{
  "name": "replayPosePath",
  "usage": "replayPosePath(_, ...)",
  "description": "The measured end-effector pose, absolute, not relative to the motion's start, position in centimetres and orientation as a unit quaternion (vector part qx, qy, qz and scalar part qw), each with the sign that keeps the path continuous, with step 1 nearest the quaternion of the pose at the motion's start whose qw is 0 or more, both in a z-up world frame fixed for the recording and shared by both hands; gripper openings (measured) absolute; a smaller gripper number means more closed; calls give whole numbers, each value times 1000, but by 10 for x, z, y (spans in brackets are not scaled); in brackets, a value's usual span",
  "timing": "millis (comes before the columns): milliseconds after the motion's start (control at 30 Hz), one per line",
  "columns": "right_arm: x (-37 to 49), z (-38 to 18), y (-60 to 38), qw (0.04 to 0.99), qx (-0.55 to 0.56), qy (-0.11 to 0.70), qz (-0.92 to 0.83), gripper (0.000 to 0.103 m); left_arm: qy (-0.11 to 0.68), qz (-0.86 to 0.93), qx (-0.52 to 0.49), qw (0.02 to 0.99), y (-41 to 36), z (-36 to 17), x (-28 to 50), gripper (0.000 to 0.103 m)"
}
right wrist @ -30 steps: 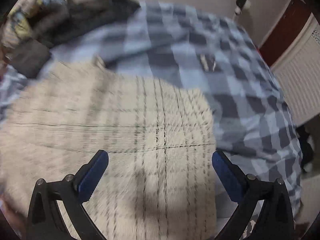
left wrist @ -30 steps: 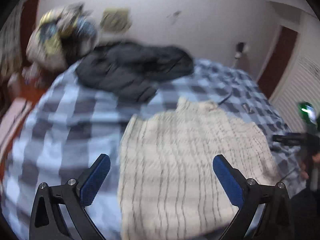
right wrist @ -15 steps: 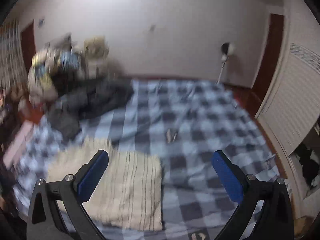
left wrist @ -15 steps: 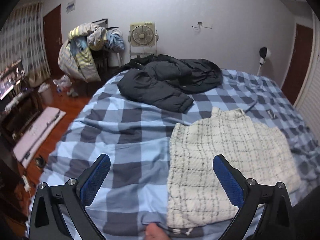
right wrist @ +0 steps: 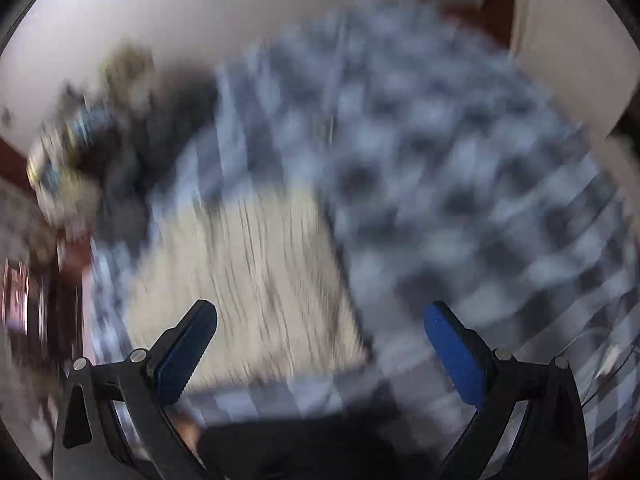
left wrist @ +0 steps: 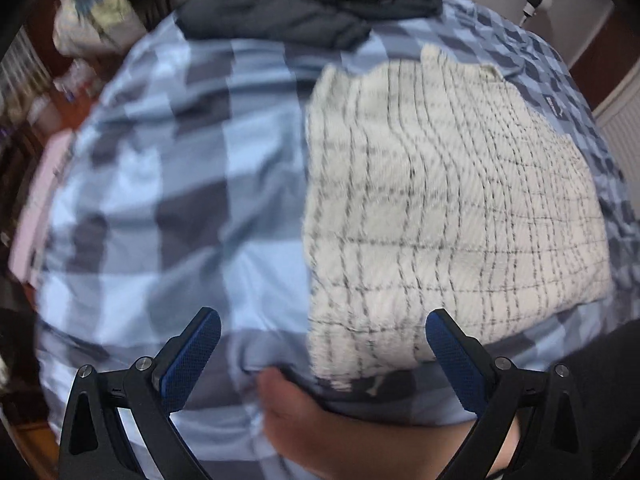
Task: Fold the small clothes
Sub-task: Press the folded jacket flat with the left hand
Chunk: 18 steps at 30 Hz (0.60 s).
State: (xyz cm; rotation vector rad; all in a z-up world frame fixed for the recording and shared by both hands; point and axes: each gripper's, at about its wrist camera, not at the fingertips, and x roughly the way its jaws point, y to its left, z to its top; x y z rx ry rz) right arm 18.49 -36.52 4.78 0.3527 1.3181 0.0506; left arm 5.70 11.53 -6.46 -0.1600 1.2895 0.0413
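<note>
Both the left tongs [left wrist: 322, 344] and right tongs [right wrist: 320, 340] gape wide, grasping nothing, above the bed's near edge. The cream checked garment [left wrist: 448, 200] lies flat on the blue plaid bedspread [left wrist: 192, 184], a dark jacket [left wrist: 312, 4] beyond.

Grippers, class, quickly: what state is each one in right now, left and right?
Left gripper: open, holding nothing, above the cream checked garment.
Right gripper: open, holding nothing; view blurred.

Both wrist views look forward and down over the bed [left wrist: 168, 168], sharing the cream garment [left wrist: 440, 208]; the right is blurred.
</note>
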Motion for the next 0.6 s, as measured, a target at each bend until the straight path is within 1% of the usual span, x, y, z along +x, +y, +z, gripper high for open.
replayPosePath(100, 198, -46, -335, 705, 139, 693, 58, 102, 624, 7, -114, 773, 122, -82, 59, 103)
replayPosePath(167, 206, -94, -327, 670, 135, 728, 59, 102, 637, 4, -122, 761, 123, -91, 59, 103)
replayPosePath(200, 209, -108, -327, 656, 142, 739, 59, 102, 646, 16, -113, 755, 121, -95, 59, 103)
replayPosePath(267, 207, -141, -335, 616, 199, 760, 57, 102, 661, 19, -98, 744, 116, -103, 60, 103)
replayPosePath(367, 204, -175, -338, 564, 242, 788, 59, 102, 681, 1, -95, 726, 108, -115, 59, 103)
replayPosePath(433, 201, -185, -336, 540, 256, 799, 69, 102, 693, -6, -101, 714, 106, -123, 58, 103)
replayPosePath(600, 201, -198, -325, 516, 224, 824, 68, 102, 712, -5, -98, 695, 104, -141, 52, 103)
